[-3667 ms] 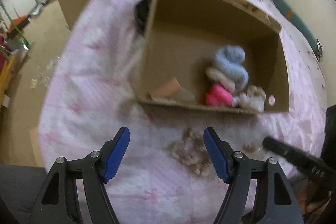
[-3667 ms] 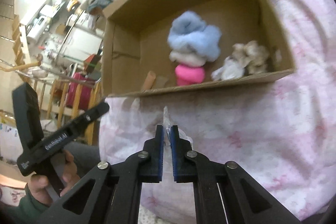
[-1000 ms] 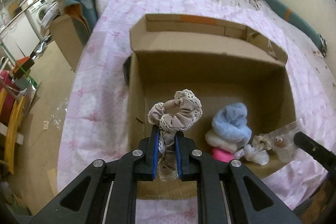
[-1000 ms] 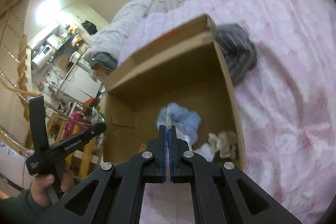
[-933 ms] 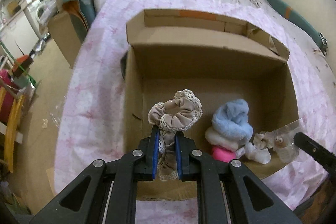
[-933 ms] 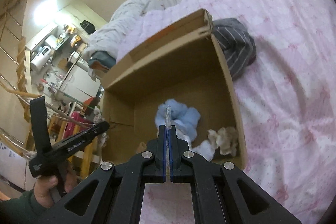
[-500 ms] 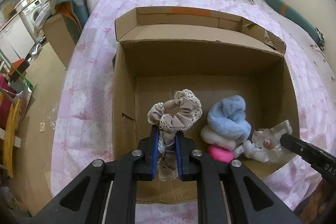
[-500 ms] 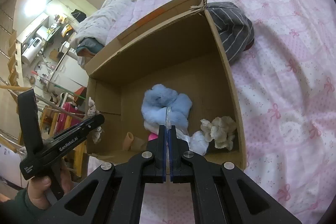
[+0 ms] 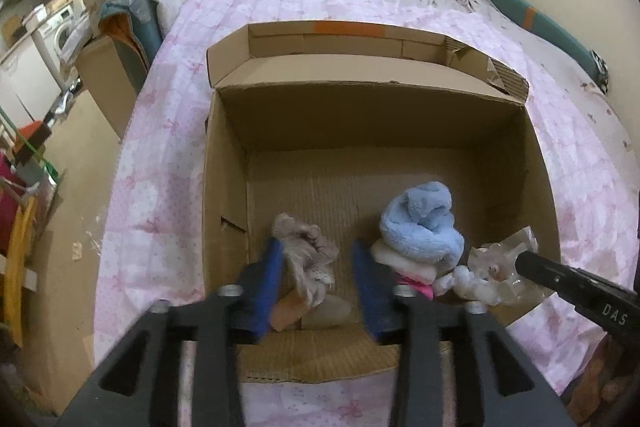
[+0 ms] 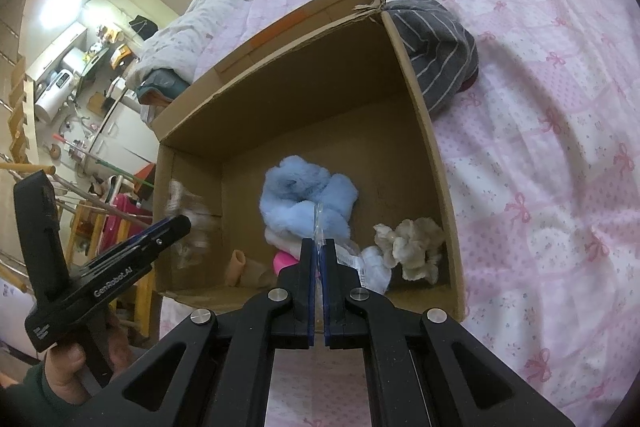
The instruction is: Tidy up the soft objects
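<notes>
Gaping left tongs (image 9: 318, 277) flank the beige scrunchie (image 9: 306, 259); right tongs (image 10: 319, 267) pinch clear plastic packet (image 10: 319, 223).

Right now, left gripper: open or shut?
Open. The left gripper has its blue fingers spread wide, with the beige scrunchie loose between them, inside the cardboard box.

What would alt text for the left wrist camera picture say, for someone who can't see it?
The open left gripper hangs over a cardboard box on a pink bedspread, with a beige scrunchie loose between its blue fingers. Inside the box lie a blue fluffy roll and small white items. The right gripper enters at right, holding a clear packet.
</notes>
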Tool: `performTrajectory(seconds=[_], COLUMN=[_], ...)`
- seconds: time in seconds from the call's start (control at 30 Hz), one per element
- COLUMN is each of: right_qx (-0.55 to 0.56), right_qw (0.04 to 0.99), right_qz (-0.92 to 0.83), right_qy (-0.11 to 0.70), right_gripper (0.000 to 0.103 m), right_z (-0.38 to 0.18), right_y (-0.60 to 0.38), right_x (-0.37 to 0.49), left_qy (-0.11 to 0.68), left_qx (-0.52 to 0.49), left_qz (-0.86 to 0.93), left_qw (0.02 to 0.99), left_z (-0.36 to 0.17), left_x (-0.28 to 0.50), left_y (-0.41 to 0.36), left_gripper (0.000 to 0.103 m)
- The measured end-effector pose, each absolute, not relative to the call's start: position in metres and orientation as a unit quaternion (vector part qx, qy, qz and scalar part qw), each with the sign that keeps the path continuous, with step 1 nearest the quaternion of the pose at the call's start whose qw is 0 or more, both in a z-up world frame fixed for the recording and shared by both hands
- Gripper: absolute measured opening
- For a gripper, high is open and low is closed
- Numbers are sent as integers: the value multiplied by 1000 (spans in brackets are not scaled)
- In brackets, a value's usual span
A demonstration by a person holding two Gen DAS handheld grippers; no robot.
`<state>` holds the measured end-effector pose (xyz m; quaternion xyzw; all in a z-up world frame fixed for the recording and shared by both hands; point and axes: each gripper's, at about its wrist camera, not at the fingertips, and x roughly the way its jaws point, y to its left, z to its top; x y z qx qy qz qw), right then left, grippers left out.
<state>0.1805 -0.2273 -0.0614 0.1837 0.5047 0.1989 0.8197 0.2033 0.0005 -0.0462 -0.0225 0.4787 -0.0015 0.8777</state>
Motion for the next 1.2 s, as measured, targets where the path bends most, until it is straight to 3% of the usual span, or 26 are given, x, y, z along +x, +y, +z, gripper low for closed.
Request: performTrajectory(seconds=[0.03,0.07,0.5,0.6,0.67,0.7,0.8,0.87,0.9,1.1,1.2], right_qx=[184,184,185,190,197,201,207,206,208,192,166], right_qw=[820,819,821,825,831,835,840,848,851,876,892], right_qz=[199,199,195,194,198,200,205,199,199,182,175], right_qy=[505,506,503,496,481,471,458,446,439,402,381], right_gripper=[4,4,6,25,69,76,79,97,101,103,103], right_z=[-61,-61,-60,-56,-51,-48,-40,-36,-34,-17,-7], right_y=[-226,-226,-227,-229,-231,-232,-234,-236,-237,-242,-239], right_x=[181,182,183,183,182,181,179,178,177,171,163], left_qy=[478,473,445,435,426,422,414,407,399,372,368], left_qx=[-19,-15,-7,-13,-20,-25,-40,-54,-62,-64,-58], left_qz=[-4,-8,6,13,20,22,31,39,46,61,57], left_qw=[878,881,895,900,904,906,909,911,914,924,926], left_z=[-45,-43,-30,-26,-23,-21,-16,-12,-8,8,15], left_x=[203,202,198,196,195,195,194,192,189,177,170], left_y=[-1,-3,-4,0,4,6,14,20,24,34,32], left_gripper=[66,72,72,72,72,72,72,72,72,72,87])
